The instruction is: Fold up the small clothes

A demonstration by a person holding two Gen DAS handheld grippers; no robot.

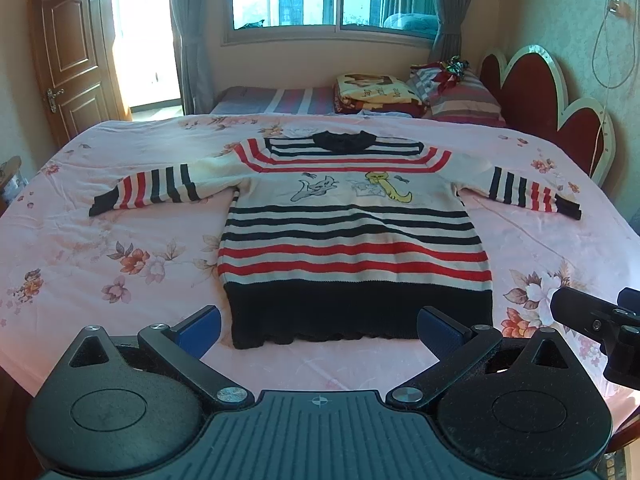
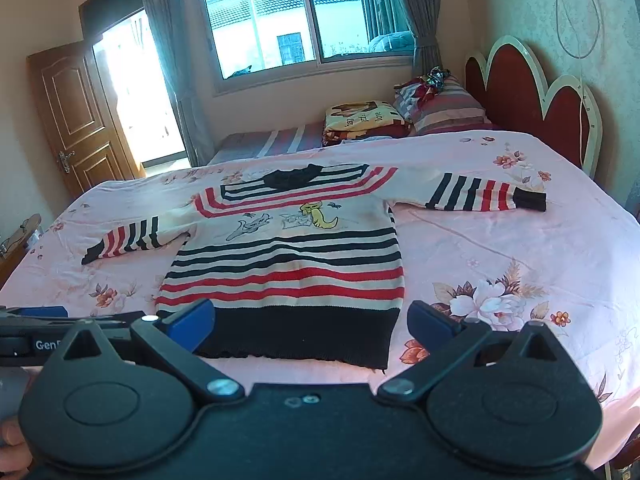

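Both tongs stand wide and hold nothing: the left gripper [image 1: 318, 330] and the right gripper [image 2: 310, 324] hang over the near hem of the striped sweater [image 1: 352, 240]. It lies flat, sleeves spread, on the pink flowered bedsheet [image 1: 140, 248]. Behind are pillows [image 1: 460, 100] and a red headboard [image 1: 532, 88].

sweater [image 1: 352, 236] | cream knit, black and red stripes, cartoon print, black hem | unfolded, flat, sleeves spread | centred on pink floral bedsheet [image 1: 132, 240]
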